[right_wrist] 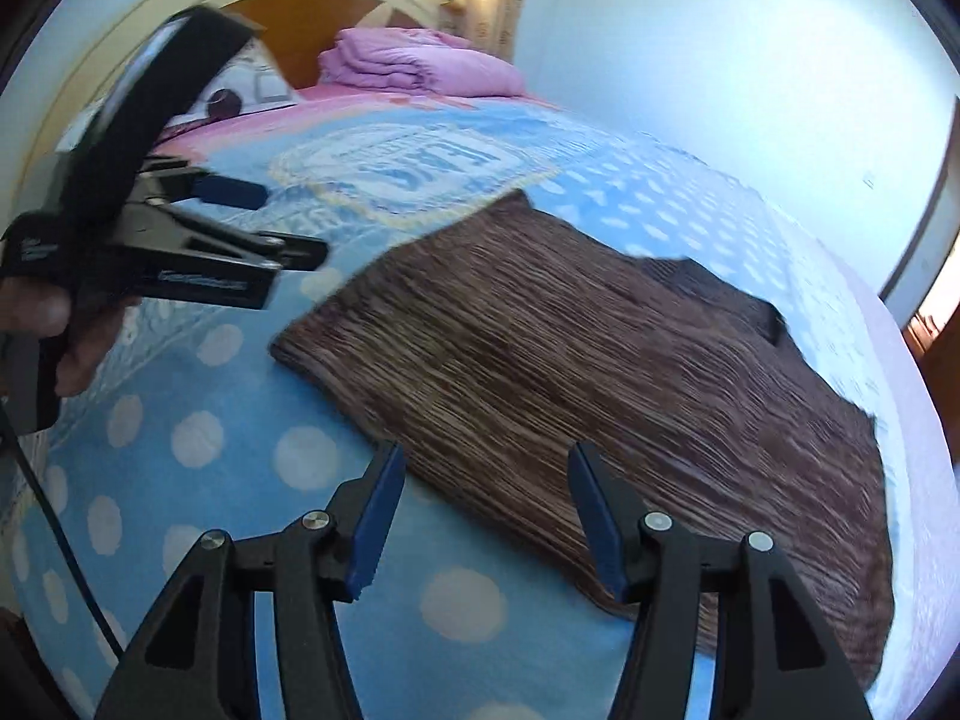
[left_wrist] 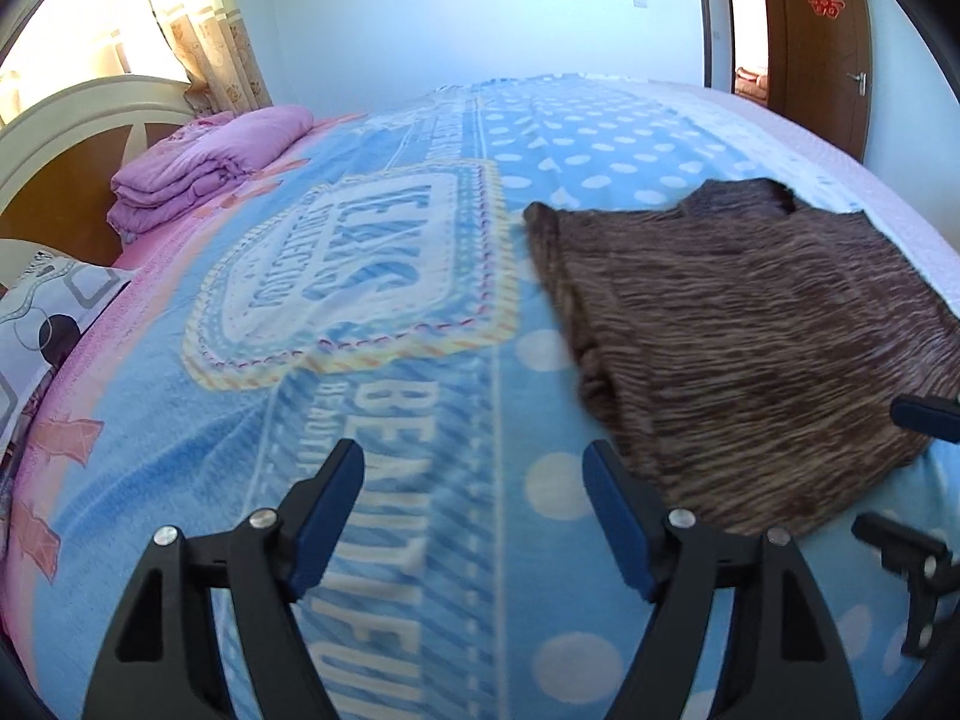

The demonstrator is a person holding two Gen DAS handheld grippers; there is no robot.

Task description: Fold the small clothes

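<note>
The brown knit garment (right_wrist: 600,372) lies flat on the blue dotted blanket (right_wrist: 198,438), running lower right to upper left, its near hem between the wide, empty right tongs (right_wrist: 480,516); the left tongs (left_wrist: 474,516), also wide, sit beside it.

Bright daylight from curtained window (left_wrist: 180,30), motion blur, fisheye-warped edges

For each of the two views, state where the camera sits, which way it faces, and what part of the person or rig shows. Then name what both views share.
Left wrist: on the left hand-held gripper, looking across the blue blanket; both open fingers show.
Right wrist: on the right hand-held gripper, facing the headboard; open fingers and the person's hand show.
Shared: brown garment, purple quilt.
</note>
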